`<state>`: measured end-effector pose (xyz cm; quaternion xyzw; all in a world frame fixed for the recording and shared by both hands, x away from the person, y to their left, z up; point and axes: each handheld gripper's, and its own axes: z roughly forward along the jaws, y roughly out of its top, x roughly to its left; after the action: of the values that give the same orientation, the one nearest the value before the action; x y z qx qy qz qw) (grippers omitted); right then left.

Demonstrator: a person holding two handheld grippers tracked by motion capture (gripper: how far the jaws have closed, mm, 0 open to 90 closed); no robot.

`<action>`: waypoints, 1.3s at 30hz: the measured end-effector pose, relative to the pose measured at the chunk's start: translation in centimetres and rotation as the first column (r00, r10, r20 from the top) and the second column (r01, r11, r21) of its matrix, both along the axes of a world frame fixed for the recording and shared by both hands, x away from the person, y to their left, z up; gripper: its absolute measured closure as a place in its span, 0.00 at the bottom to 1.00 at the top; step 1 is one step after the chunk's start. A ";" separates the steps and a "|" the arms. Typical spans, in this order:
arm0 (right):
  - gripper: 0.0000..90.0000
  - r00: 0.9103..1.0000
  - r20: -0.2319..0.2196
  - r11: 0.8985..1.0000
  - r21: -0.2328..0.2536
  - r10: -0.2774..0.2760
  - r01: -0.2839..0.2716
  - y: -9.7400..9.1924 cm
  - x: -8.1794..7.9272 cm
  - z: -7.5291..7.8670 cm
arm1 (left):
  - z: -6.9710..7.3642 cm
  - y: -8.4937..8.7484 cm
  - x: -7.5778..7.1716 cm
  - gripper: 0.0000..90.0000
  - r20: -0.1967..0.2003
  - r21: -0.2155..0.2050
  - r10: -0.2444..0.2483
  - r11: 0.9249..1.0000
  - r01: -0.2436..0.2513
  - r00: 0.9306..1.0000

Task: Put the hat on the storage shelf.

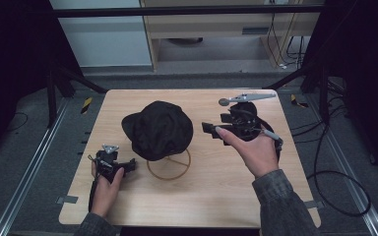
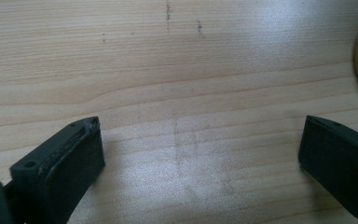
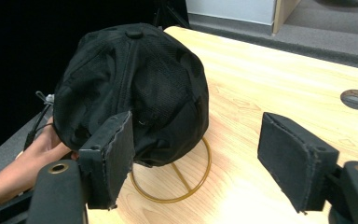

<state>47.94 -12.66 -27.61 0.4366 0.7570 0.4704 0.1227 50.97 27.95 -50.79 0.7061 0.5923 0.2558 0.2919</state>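
The wooden table (image 1: 211,191) carried a black cap (image 1: 158,129) near its middle, somewhat toward the far edge. The cap sat on top of a thin gold wire stand (image 1: 170,168), whose round base ring rested flat on the wood. Judged from that, the main work looked finished: the cap was seated on the stand, and neither tool touched it.

The right gripper (image 1: 207,128) was held above the table's right half, pointing at the cap from just beside it. In the right gripper view its jaws stood well apart with nothing between them, the cap (image 3: 135,88) lying just beyond them.

The left gripper (image 1: 129,166) sat low near the front-left corner, jaws spread wide over bare wood, gripping nothing. What seemed left was drawing both hands back, or perhaps straightening the cap.
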 end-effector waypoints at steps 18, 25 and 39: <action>0.14 0.999 0.035 0.999 -0.033 -0.029 0.030 -1.6 -0.3 -0.3 | 0.0 0.0 0.0 0.00 0.001 -0.001 0.000 1.000 0.000 1.000; 0.09 0.998 0.051 0.998 -0.044 -0.032 0.034 -2.3 -0.5 -0.5 | 0.0 0.0 0.0 0.00 0.001 -0.001 0.000 1.000 0.000 1.000; 0.06 0.996 0.078 0.996 -0.066 -0.051 0.057 -4.1 -0.9 -1.5 | 0.0 0.0 0.0 0.00 0.001 -0.001 0.000 1.000 0.000 1.000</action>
<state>47.01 -16.75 -29.08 0.4342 0.7554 0.4570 0.1789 50.97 27.95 -50.80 0.7059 0.5922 0.2560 0.2924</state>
